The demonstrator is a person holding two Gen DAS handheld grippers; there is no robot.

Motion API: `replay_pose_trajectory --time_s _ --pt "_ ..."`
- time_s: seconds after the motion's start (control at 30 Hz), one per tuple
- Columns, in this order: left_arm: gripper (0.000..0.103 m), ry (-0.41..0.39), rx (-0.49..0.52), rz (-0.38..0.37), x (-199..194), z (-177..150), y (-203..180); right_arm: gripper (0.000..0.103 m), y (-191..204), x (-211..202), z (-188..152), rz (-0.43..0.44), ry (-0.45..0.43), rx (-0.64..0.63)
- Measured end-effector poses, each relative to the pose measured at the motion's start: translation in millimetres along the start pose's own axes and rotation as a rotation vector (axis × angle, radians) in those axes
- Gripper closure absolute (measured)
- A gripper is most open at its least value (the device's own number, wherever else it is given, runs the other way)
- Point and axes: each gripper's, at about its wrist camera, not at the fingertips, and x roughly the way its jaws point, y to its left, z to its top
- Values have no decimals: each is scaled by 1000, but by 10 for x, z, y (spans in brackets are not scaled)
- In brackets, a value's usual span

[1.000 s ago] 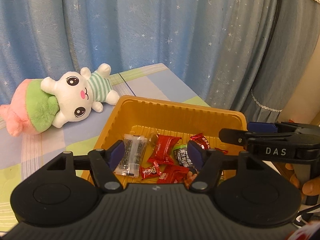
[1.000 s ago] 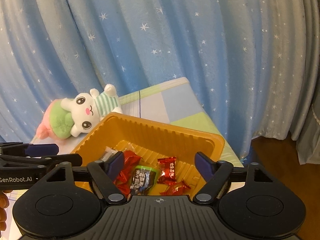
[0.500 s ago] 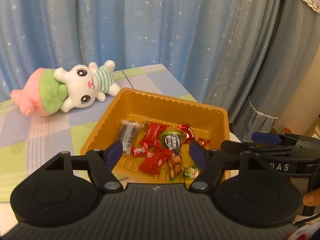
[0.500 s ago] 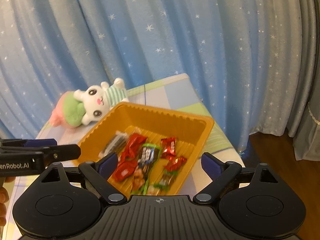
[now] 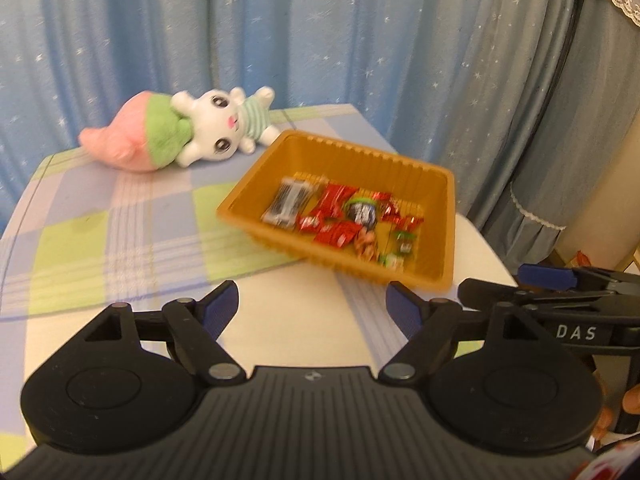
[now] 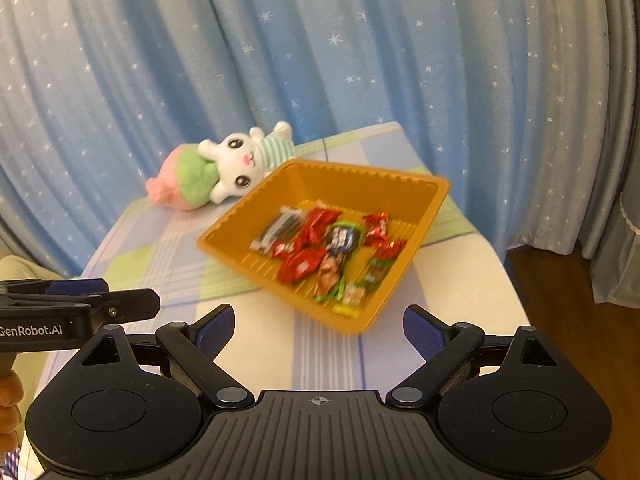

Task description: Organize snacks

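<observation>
Snacks (image 6: 320, 248) are all lying inside the orange tray (image 6: 424, 216); nearby, both hand-held grippers (image 5: 312, 304) (image 6: 318, 330) are hovering empty, the left's jaws opening.

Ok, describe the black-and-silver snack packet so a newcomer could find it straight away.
Start at the orange tray on the checked tablecloth, in front of the plush bunny. The black-and-silver packet lies at the bunny-side end of the snack pile; its neighbours are mostly red wrappers.

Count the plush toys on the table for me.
1. The plush toy lies on its side at the far end of the table, just beyond the orange tray. Nothing suggests another is hidden.
</observation>
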Motion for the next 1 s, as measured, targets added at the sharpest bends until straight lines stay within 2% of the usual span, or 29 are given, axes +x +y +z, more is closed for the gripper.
replay_pose_trajectory --time_s 0.2,0.5,1.0 --pt "24 24 -22 18 -308 -297 228 12 282 -182 -265 -21 34 2" --pt "24 43 -20 -10 -806 -747 550 12 810 -460 -699 -28 62 18" --pt "24 74 -12 -27 -1398 -1451 985 12 1522 -830 -1358 -56 89 23"
